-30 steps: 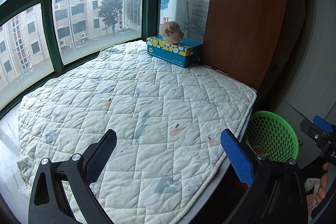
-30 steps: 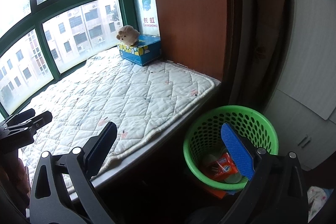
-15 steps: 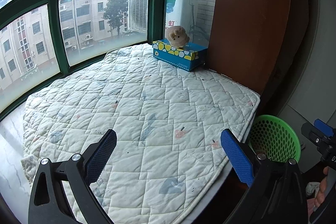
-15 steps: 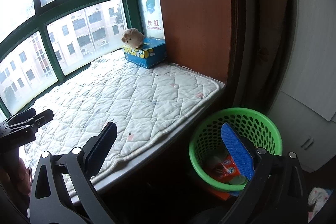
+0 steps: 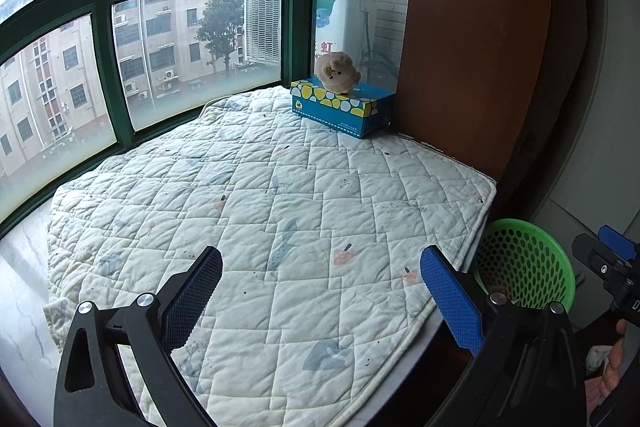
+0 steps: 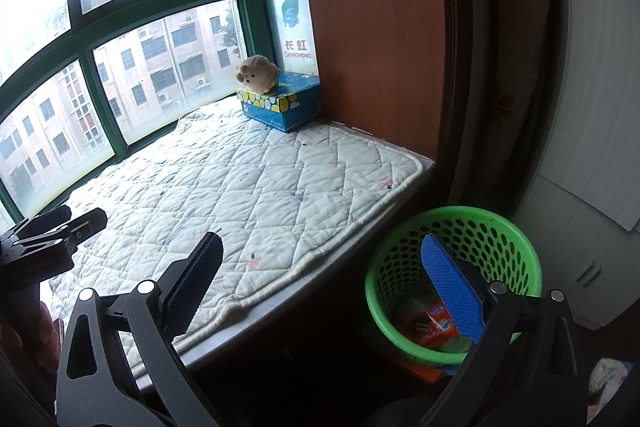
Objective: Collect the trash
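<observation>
A green perforated bin [image 6: 456, 259] stands on the floor beside the window seat; it also shows in the left wrist view [image 5: 524, 267]. A red wrapper [image 6: 434, 325] and other trash lie in its bottom. My left gripper [image 5: 320, 291] is open and empty above the quilted pad [image 5: 260, 211]. My right gripper [image 6: 320, 287] is open and empty, its right finger over the bin's rim. I see no loose trash on the pad.
A blue tissue box [image 5: 340, 105] with a plush toy [image 5: 338, 73] on it sits at the pad's far corner, against a brown wooden panel [image 5: 480, 39]. Green-framed windows [image 5: 104, 75] curve behind. A white cabinet [image 6: 588, 187] stands right of the bin.
Both grippers have drawn back and up a little, so the pad and bin look smaller. Both stay open and empty.
</observation>
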Tool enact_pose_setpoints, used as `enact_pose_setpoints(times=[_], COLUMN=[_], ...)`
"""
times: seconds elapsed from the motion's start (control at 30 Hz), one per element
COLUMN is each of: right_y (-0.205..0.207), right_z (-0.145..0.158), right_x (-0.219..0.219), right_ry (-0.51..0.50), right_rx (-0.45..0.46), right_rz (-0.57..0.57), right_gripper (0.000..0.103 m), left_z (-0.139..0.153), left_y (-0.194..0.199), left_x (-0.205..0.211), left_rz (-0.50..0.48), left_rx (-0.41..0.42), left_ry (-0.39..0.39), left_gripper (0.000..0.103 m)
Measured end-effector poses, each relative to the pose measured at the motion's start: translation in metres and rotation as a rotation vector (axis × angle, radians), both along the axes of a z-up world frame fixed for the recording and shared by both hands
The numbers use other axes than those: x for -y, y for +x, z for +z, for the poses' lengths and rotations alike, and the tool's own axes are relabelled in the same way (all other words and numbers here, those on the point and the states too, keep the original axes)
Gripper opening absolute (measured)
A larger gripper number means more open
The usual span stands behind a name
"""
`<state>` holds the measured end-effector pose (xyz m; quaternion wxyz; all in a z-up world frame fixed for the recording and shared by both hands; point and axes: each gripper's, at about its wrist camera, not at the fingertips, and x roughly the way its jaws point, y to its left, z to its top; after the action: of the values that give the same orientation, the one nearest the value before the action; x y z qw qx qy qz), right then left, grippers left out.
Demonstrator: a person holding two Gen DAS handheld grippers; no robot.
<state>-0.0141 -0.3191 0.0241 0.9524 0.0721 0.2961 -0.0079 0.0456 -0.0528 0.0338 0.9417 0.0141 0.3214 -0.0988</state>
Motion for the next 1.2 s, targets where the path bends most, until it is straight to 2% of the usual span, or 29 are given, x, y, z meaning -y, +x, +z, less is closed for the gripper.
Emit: enact_pose_setpoints(times=[1.2], right_y=[0.0029], right_z=[-0.0017], right_x=[-0.0049], right_ry=[0.001], right_rx=[-0.005], right_rz=[0.012], right_gripper=[0.098], left_z=[-0.0001], left_y=[0.0001], left_x=[-0.0013], left_rz=[0.009], left_rx=[-0.006], left_ry=[-0.003], left_gripper=[0.096])
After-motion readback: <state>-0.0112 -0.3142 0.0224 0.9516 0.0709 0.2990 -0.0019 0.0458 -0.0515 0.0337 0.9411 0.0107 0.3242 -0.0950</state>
